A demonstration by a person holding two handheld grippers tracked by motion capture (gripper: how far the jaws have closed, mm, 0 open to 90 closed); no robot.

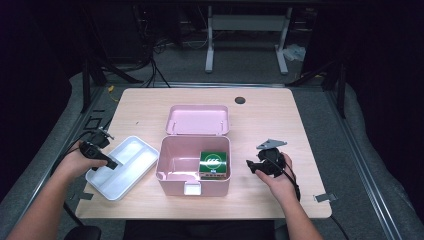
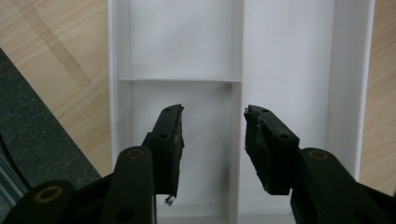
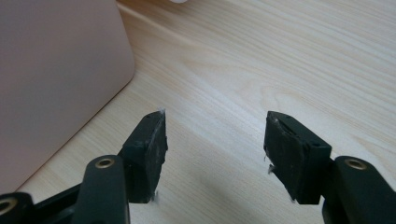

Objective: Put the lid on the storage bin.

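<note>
A pink box (image 1: 172, 177) stands open at the table's middle, its lid (image 1: 198, 120) tipped back. Inside it, at the right, lies a green packet (image 1: 214, 162). Left of the box rests a white divided tray (image 1: 126, 167). My left gripper (image 1: 113, 163) hovers over that tray, open, with its jaws on either side of the tray's inner divider (image 2: 236, 154) and not touching it. My right gripper (image 1: 251, 167) hangs open just right of the box, low over the bare wood; the pink box wall (image 3: 56, 79) is to its left, and nothing sits between its jaws.
The wooden table (image 1: 270, 120) has a round cable hole (image 1: 240, 100) at the back. Grey floor and black curtains surround it, and a white desk frame (image 1: 246, 35) stands behind. Cables trail off the left edge.
</note>
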